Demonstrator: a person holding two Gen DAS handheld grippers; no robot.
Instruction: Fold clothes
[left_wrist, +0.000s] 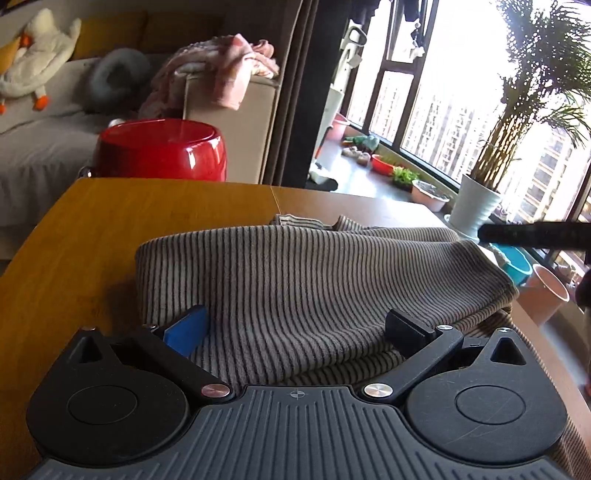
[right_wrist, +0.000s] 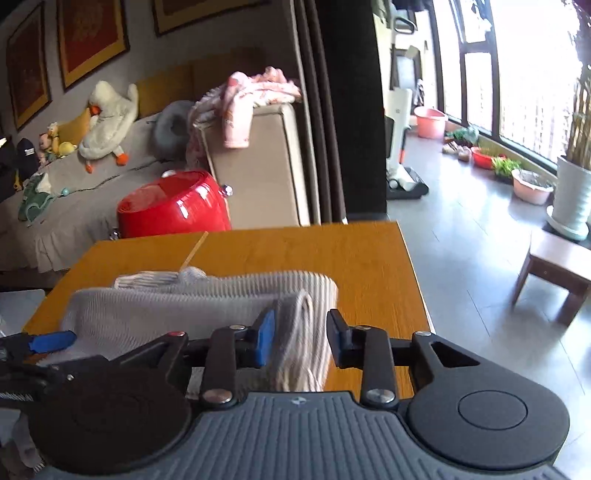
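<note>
A striped garment (left_wrist: 295, 273) lies on the wooden table (left_wrist: 110, 221), bunched into a long folded roll that runs across the near half of the top. The cloth is a soft ribbed knit, beige-grey with thin dark stripes close together; in the right wrist view it looks paler, nearly grey-white, and is partly blurred. A smaller ribbed end (left_wrist: 295, 220), perhaps a cuff or hem, pokes out on the far side of the roll. The near edge sags in shallow creases toward the left gripper (left_wrist: 295, 328), and the right-hand end hangs over the table's corner.

The left gripper's fingers stand wide apart, the blue pad (left_wrist: 186, 330) at one side and the black pad (left_wrist: 404, 330) at the other, both pressed onto or into the cloth with a broad stretch of fabric between them; they do not pinch it.

The right gripper (right_wrist: 301, 341) sits at the roll's right end, near the table's right edge. Its fingers are narrower but still parted, with a thick fold of the garment (right_wrist: 303, 332) between them. The blue pad (right_wrist: 266, 341) touches the fold; a slight gap shows at the black pad (right_wrist: 338, 341).

Beyond the table stand a red stool (left_wrist: 162, 153) and a sofa (right_wrist: 92, 177).
</note>
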